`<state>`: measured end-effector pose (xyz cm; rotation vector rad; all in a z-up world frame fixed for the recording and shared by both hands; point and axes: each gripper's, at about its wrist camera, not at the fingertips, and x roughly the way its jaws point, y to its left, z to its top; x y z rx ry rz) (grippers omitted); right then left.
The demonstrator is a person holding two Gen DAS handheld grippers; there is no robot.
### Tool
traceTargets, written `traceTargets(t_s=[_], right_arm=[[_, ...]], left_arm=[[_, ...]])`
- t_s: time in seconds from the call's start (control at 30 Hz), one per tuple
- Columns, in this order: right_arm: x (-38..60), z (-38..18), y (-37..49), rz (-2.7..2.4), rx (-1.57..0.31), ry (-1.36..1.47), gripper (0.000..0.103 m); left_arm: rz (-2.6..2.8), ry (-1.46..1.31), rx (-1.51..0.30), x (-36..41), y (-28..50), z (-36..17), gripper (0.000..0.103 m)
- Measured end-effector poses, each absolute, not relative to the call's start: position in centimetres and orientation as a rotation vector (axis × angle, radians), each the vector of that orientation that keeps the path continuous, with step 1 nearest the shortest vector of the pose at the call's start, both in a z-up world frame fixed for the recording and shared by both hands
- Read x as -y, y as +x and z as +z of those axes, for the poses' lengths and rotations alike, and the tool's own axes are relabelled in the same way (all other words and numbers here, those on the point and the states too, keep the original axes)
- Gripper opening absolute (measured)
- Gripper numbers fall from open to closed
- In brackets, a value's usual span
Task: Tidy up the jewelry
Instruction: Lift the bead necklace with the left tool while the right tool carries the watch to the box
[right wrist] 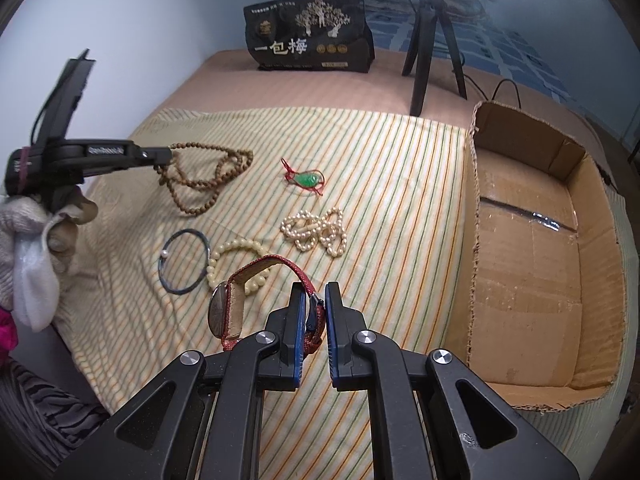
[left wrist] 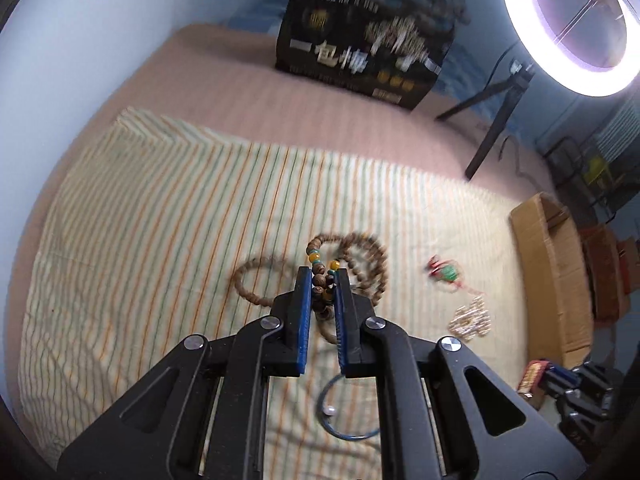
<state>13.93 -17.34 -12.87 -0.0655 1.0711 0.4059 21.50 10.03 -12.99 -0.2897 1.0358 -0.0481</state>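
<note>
A long brown wooden bead necklace (left wrist: pixel 362 258) with yellow and teal beads hangs partly lifted off the striped cloth (left wrist: pixel 160 220). My left gripper (left wrist: pixel 322 276) is shut on its strand. In the right wrist view, the left gripper (right wrist: pixel 166 155) is at the left with the brown necklace (right wrist: pixel 208 184) trailing from it. My right gripper (right wrist: pixel 316 294) is shut on the red strap of a wristwatch (right wrist: pixel 236 308), held just above the cloth. Loose on the cloth lie a green pendant on red cord (right wrist: pixel 306 179), a pearl necklace (right wrist: pixel 316 232), a cream bead bracelet (right wrist: pixel 224 254) and a dark blue bangle (right wrist: pixel 186 260).
An open cardboard box (right wrist: pixel 520 248) stands at the right edge of the cloth. At the back of the bed stand a black printed bag (right wrist: pixel 308 36) and a ring-light tripod (right wrist: pixel 428 48). A gloved hand (right wrist: pixel 32 224) holds the left gripper at the left.
</note>
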Motion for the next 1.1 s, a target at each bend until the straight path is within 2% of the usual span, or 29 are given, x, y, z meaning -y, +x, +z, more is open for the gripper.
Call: traceTargets(t_s=[0.43, 0.8, 1.1], right_arm=[[19.4, -9.7, 13.2, 0.383, -0.990, -0.036, 0.008], [24.0, -6.8, 13.7, 0.312, -0.912, 0.039, 0.008], [28.3, -6.6, 13.5, 0.240, -0.893, 0.071, 0.008]], left_arm=[[-0.145, -0.351, -0.852, -8.1, 18.8, -5.1, 0.009], [-0.258, -0.332, -0.771, -3.1, 18.5, 0.1, 0.009], [-0.344, -0.317, -0.734, 2.1, 19.0, 2.9, 0.009]])
